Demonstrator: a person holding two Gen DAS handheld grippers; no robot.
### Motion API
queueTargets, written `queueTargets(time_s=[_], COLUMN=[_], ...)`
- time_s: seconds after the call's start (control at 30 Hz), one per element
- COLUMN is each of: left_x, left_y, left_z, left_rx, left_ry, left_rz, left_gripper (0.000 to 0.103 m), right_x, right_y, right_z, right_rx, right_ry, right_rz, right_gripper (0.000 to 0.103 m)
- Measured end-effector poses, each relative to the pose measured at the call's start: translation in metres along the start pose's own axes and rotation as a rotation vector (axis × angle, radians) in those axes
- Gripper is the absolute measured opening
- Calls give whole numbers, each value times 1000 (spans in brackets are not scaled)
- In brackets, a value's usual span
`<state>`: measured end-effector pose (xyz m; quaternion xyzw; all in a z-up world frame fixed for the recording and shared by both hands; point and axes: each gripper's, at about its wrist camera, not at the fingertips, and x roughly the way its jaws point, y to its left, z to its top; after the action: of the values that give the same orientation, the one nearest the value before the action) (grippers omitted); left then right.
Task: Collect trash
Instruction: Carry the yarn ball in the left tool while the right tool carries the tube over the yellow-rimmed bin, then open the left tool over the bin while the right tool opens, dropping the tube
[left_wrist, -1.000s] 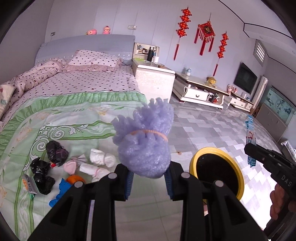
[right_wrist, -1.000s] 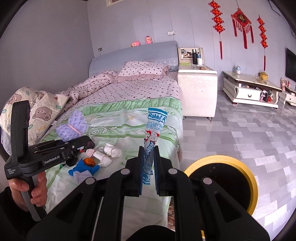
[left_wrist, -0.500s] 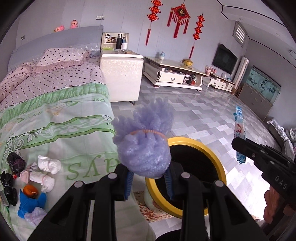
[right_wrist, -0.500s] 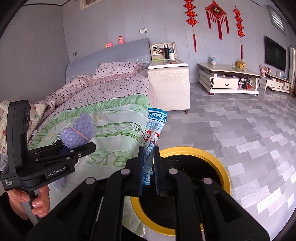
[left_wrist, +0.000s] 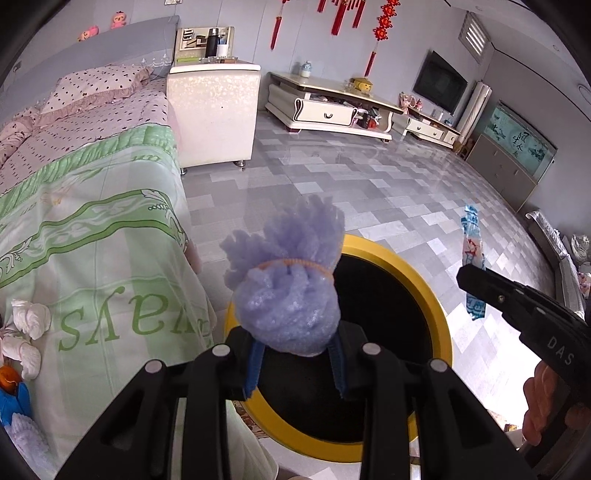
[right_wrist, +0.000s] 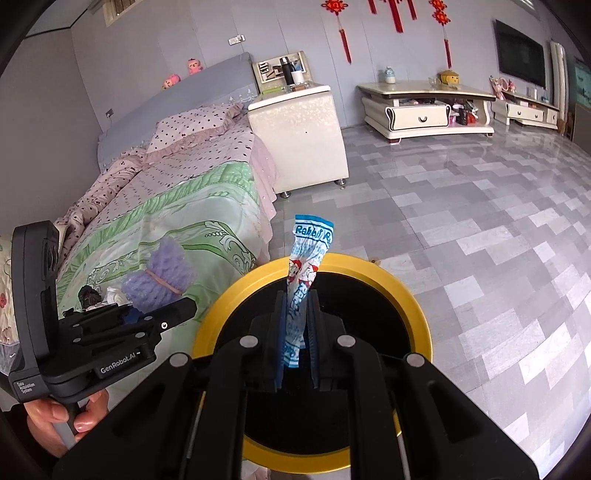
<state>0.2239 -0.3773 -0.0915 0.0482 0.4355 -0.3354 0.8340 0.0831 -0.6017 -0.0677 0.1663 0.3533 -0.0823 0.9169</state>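
My left gripper (left_wrist: 295, 363) is shut on a purple foam bundle (left_wrist: 286, 295) tied with an orange rubber band; it hangs over the near left rim of the yellow-rimmed black bin (left_wrist: 436, 299). My right gripper (right_wrist: 295, 350) is shut on a blue and white candy wrapper (right_wrist: 308, 258), which stands upright over the bin (right_wrist: 413, 306). In the right wrist view the left gripper (right_wrist: 173, 314) shows at the left with the bundle (right_wrist: 159, 278). In the left wrist view the right gripper (left_wrist: 469, 275) shows at the right with the wrapper (left_wrist: 472, 243).
The bed (left_wrist: 92, 229) with a green quilt lies left of the bin; white wads (left_wrist: 27, 321), an orange thing and blue scraps lie on it. A white nightstand (left_wrist: 210, 110) and a low TV cabinet (left_wrist: 332, 107) stand behind. Grey tiled floor (left_wrist: 369, 184) spreads to the right.
Both grippers swung from over the bed to the right and down, carrying the bundle and the wrapper. The bin now fills the space below both.
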Motion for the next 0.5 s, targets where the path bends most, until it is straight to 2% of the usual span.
queueTargets(time_s=[0.07,0.17,0.2,0.27,0.5], left_x=[3,5,4,2,-12], left_y=[1,-1,-1,0,14], left_z=[1,0,0,0,-2], left_rx=[-5,-6,-8,-22,-49], left_ry=[10,14,13,10,-7], left_rz=[-4,6,9,13,34], left_gripper=[35,41,42,53,56], right_x=[0,0,0,-2,-15], right_y=[-5,-12,-13,-16,-13], right_z=[-4,-4,-5,-5,-8], right_rx=[16,32,35,43,53], right_ry=[4,0,-3,-5,-18], right_rz=[-3,-6,-13,-18,-30], right_gripper=[14,31,32,32,33])
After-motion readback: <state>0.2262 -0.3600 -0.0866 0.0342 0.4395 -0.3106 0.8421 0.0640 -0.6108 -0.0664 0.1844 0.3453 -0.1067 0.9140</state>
